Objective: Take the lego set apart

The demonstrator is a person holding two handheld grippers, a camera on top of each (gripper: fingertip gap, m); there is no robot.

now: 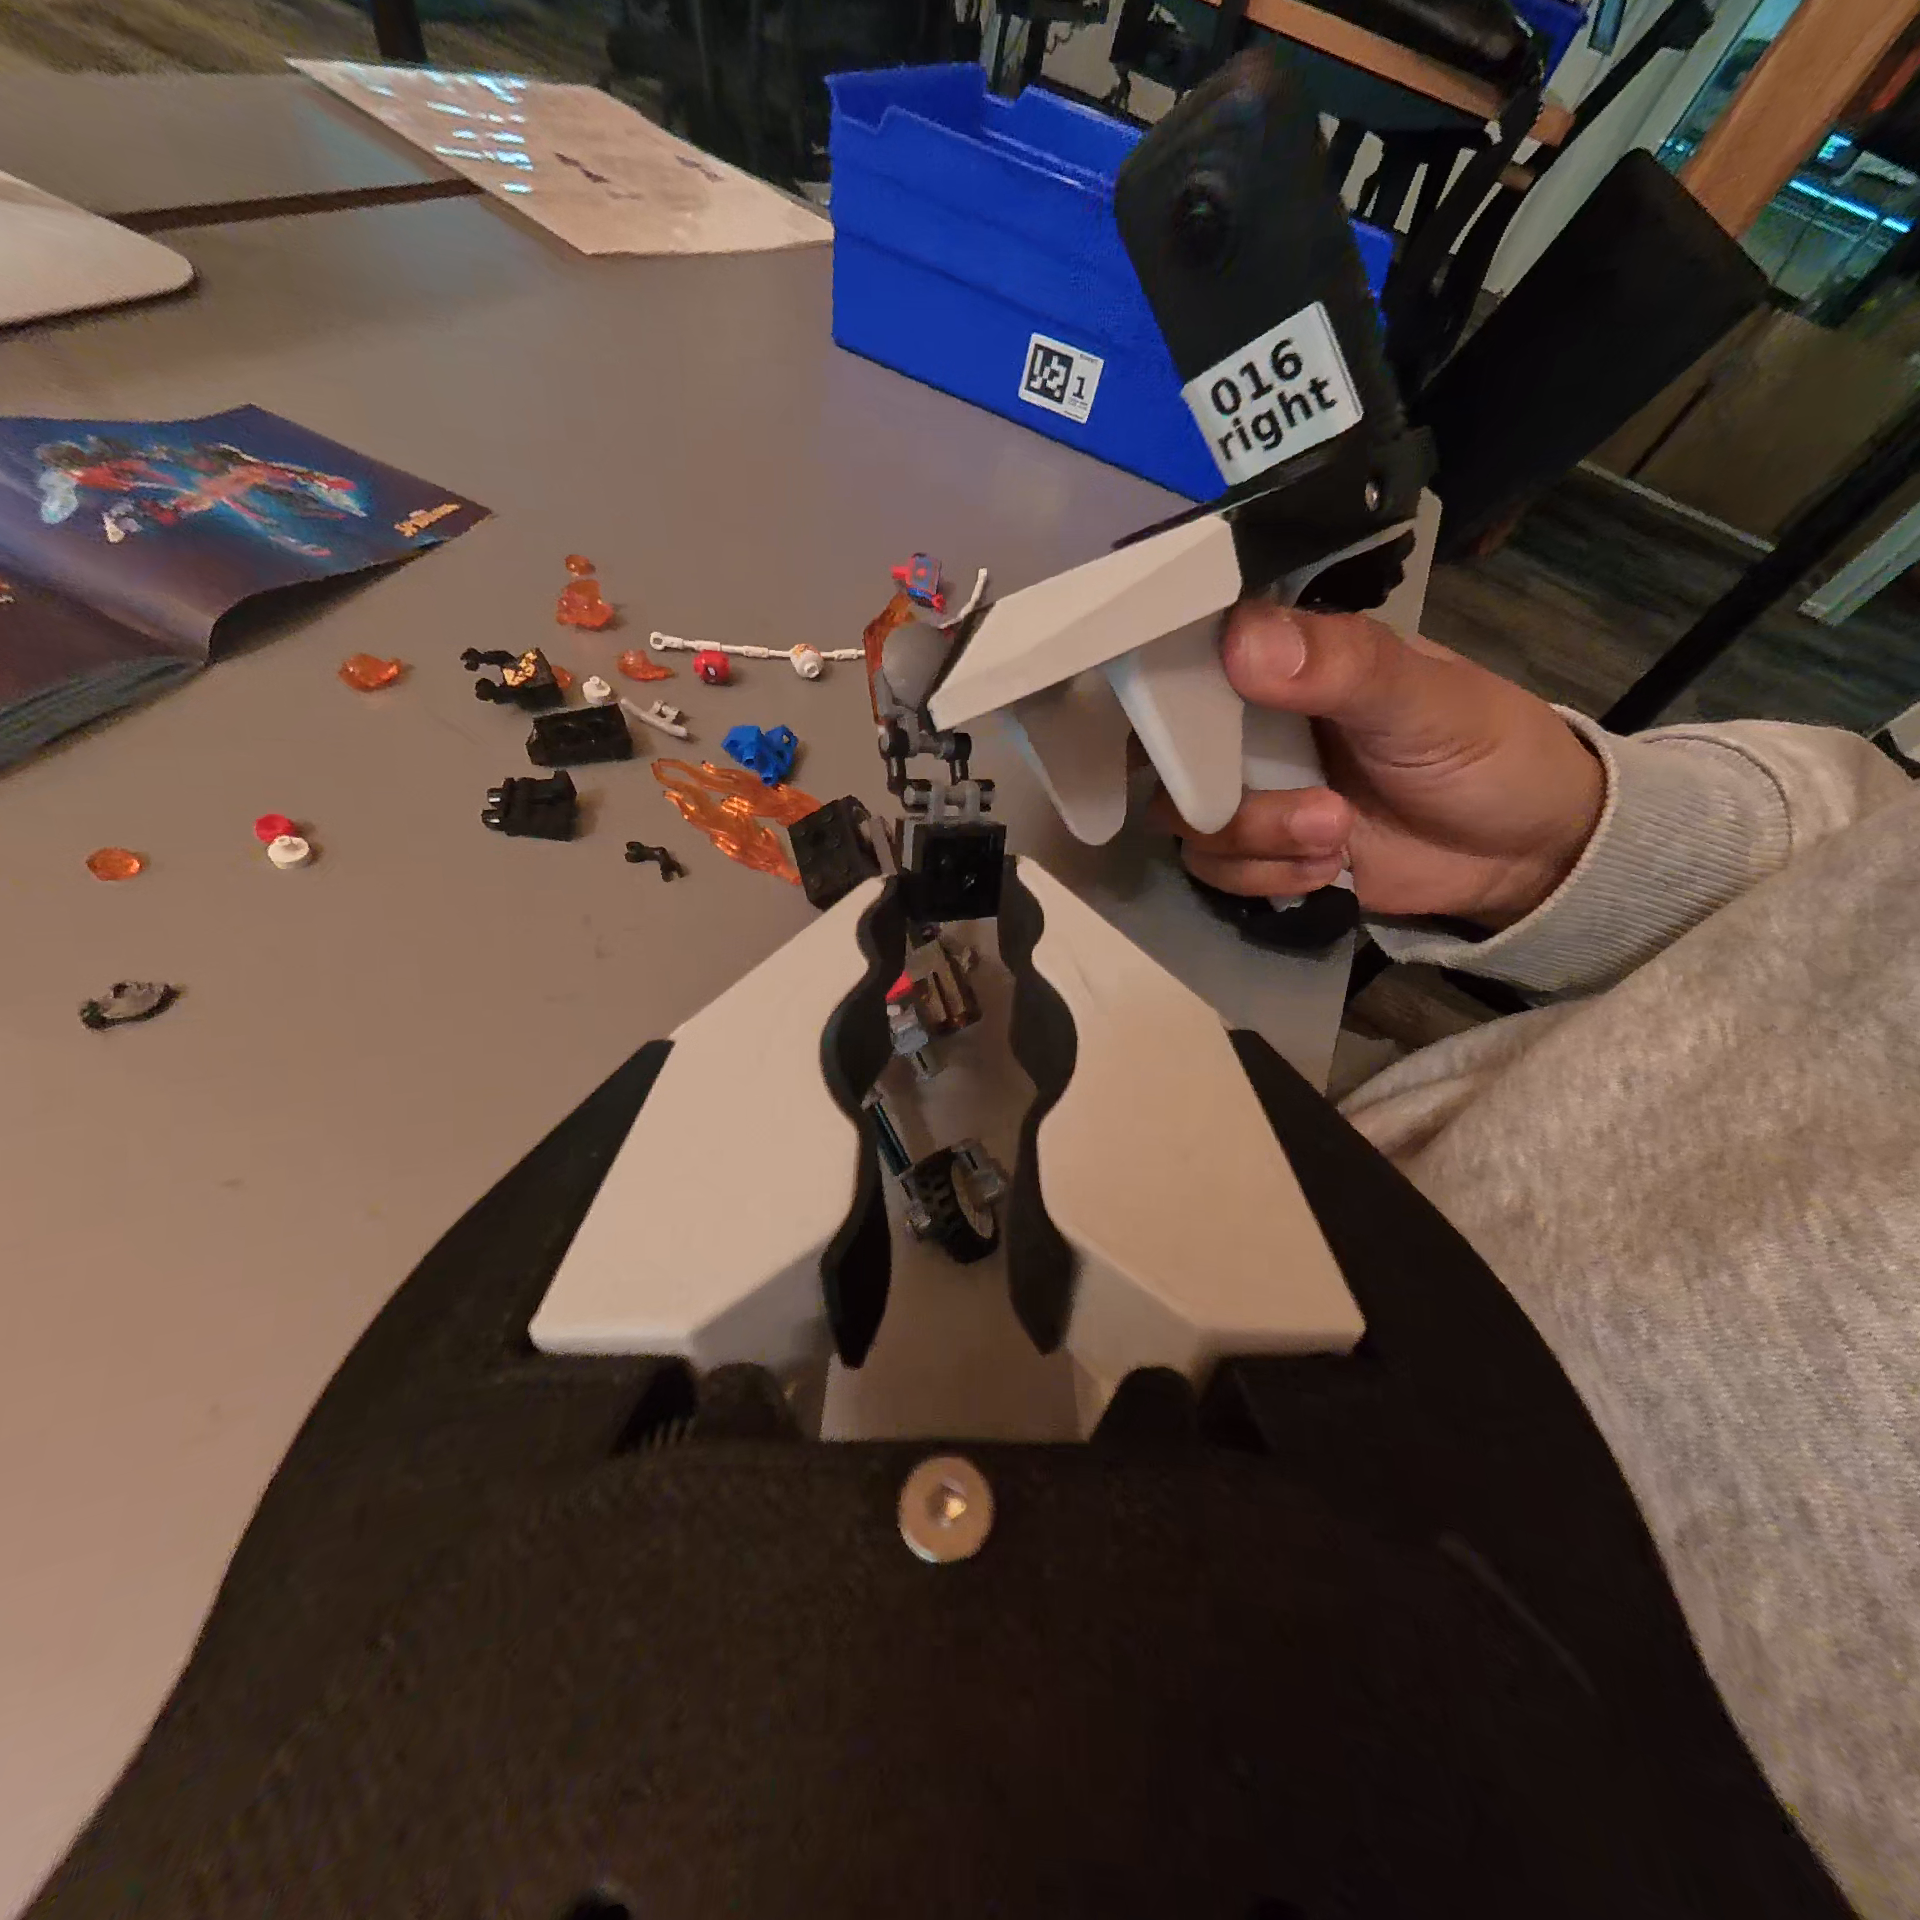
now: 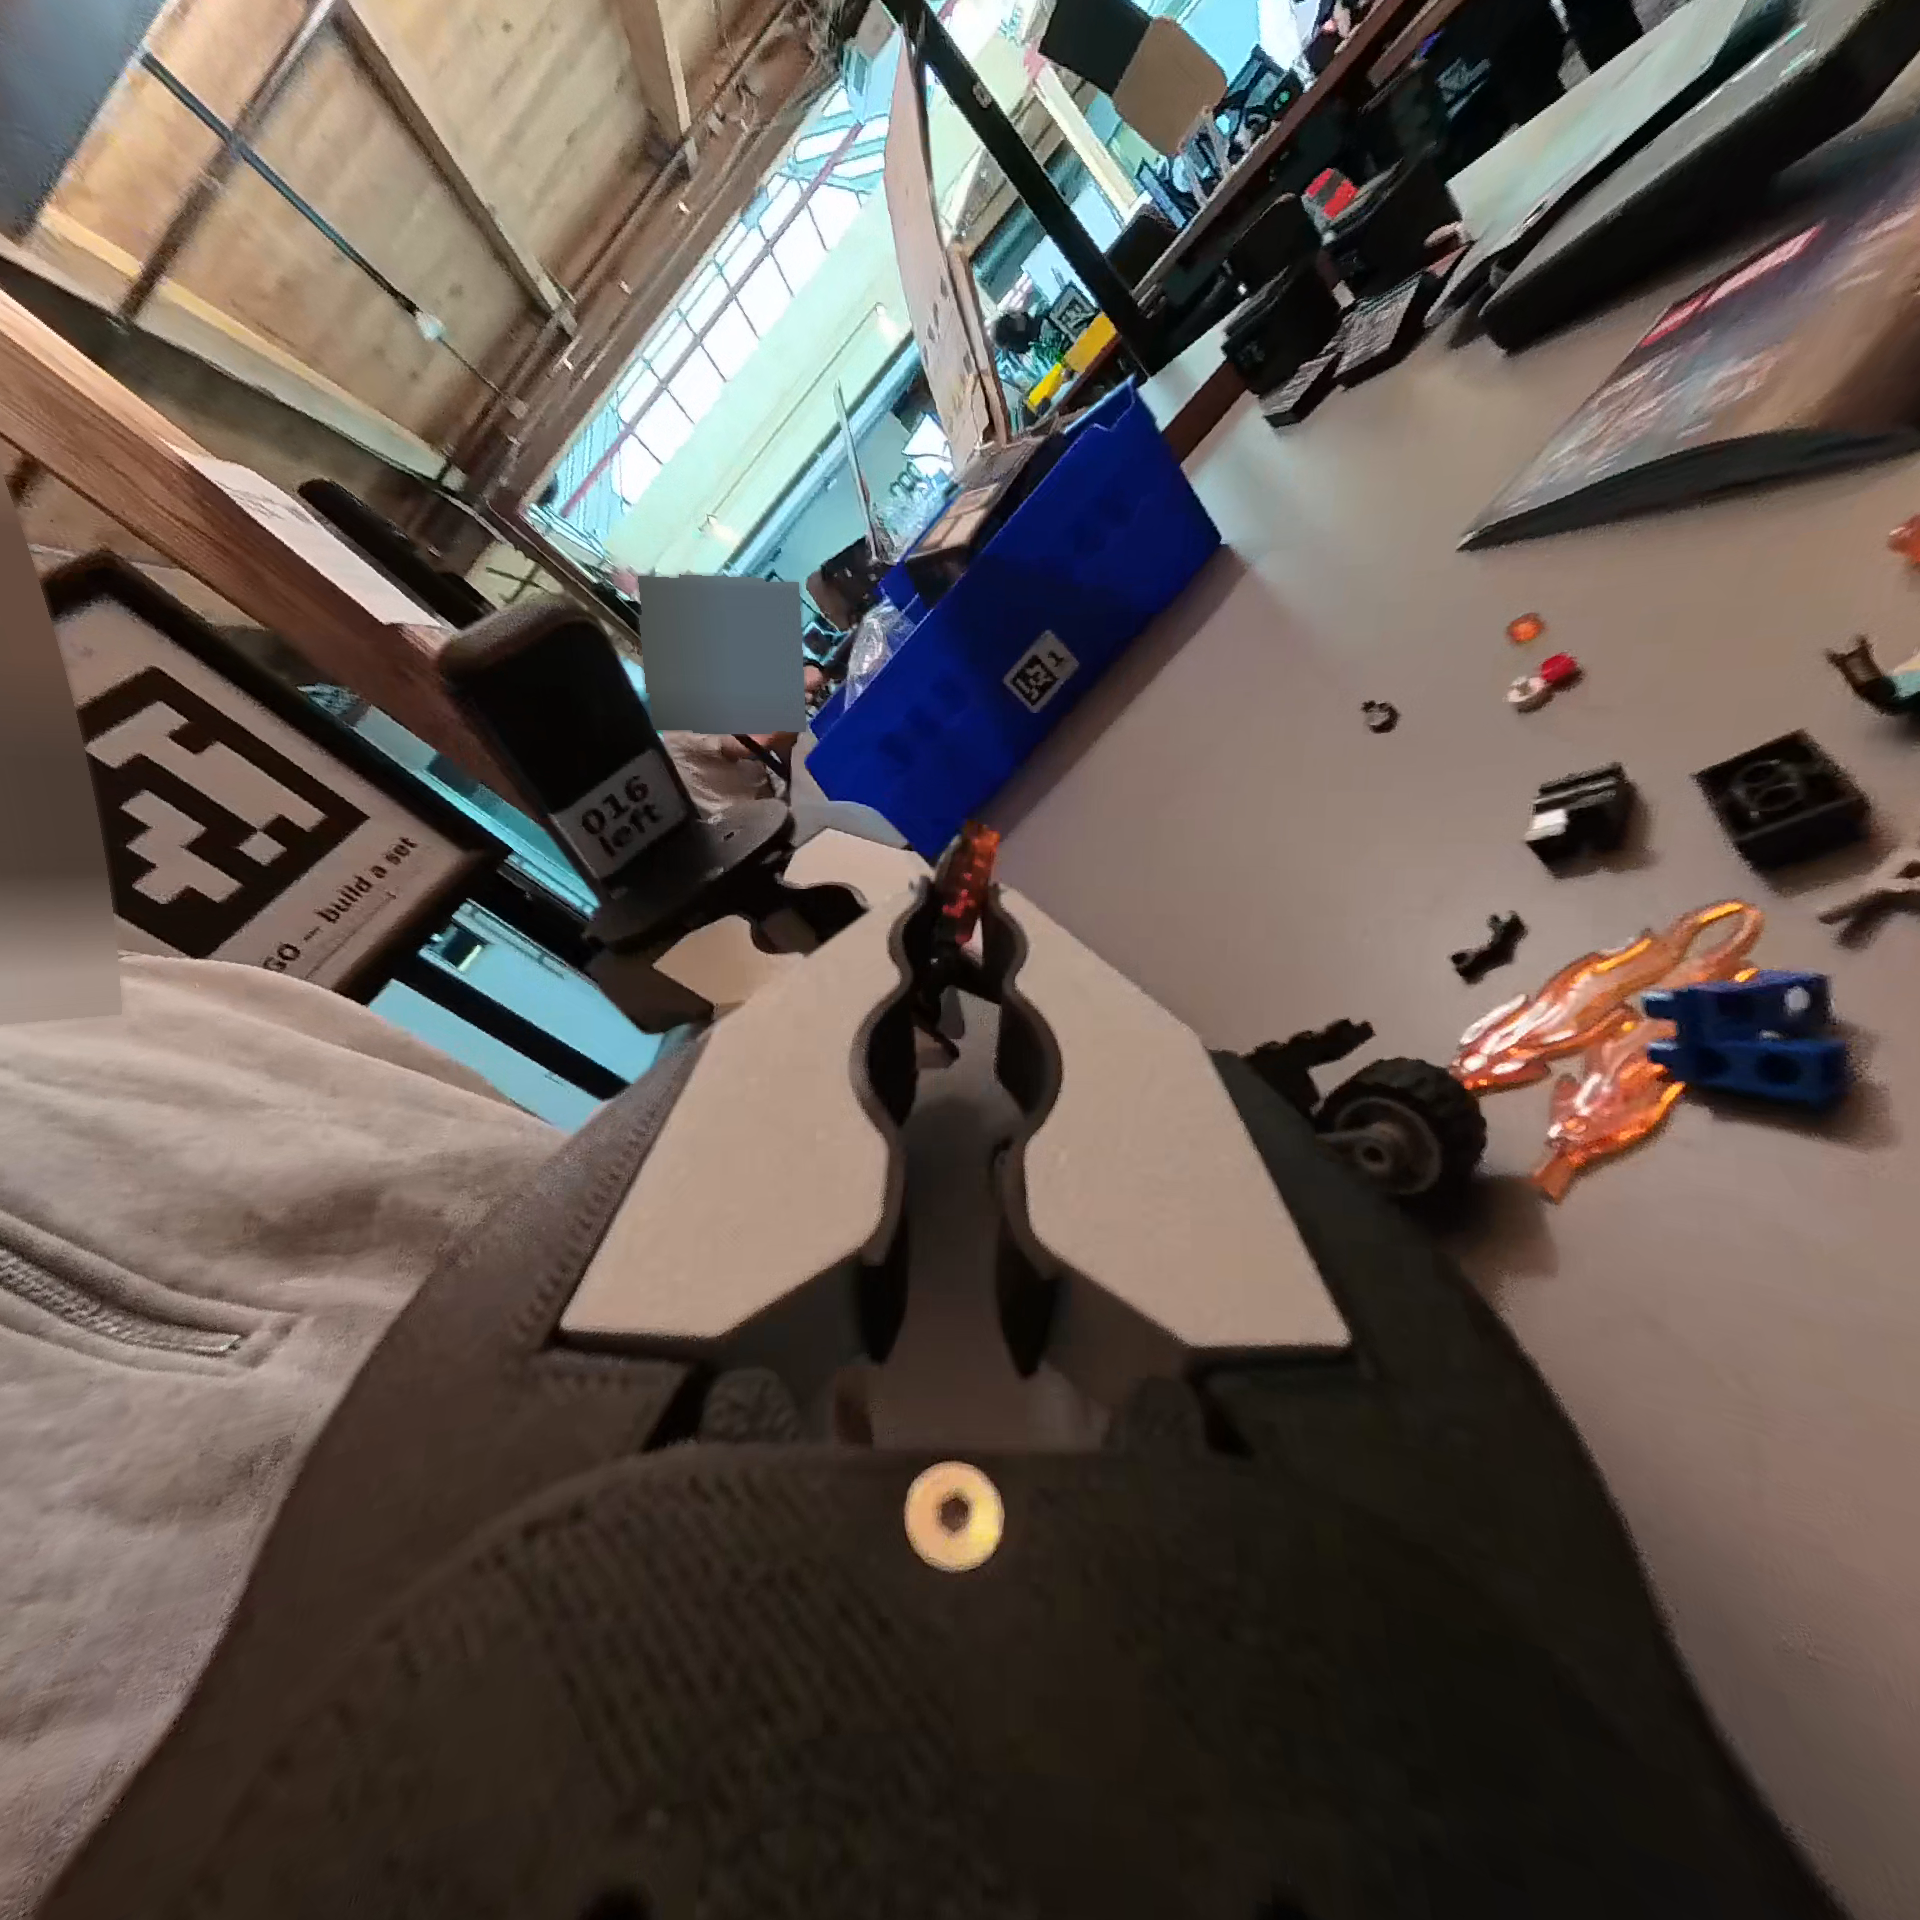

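Observation:
My left gripper (image 1: 948, 883) is shut on a small lego motorbike model (image 1: 940, 1003), gripping its black brick (image 1: 954, 878); the model's wheel (image 1: 961, 1195) hangs between the fingers. My right gripper (image 1: 940, 675) comes in from the right and is shut on the model's upper grey and orange part (image 1: 902, 665). In the right wrist view, the right gripper (image 2: 961, 920) pinches an orange and black piece (image 2: 966, 883); the wheel (image 2: 1403, 1127) shows beside it, and the left gripper (image 2: 727, 914) is to the left. Loose pieces lie on the grey table (image 1: 312, 1091).
Orange flame pieces (image 1: 743, 810), blue pieces (image 1: 764, 750) and black bricks (image 1: 577, 732) are scattered left of the grippers. An open booklet (image 1: 187, 540) lies at far left, a blue bin (image 1: 987, 260) behind. A hand (image 1: 1403, 748) holds the right gripper; a grey sleeve (image 1: 1662, 1247) fills the right. The tips of both grippers are at nearly the same place.

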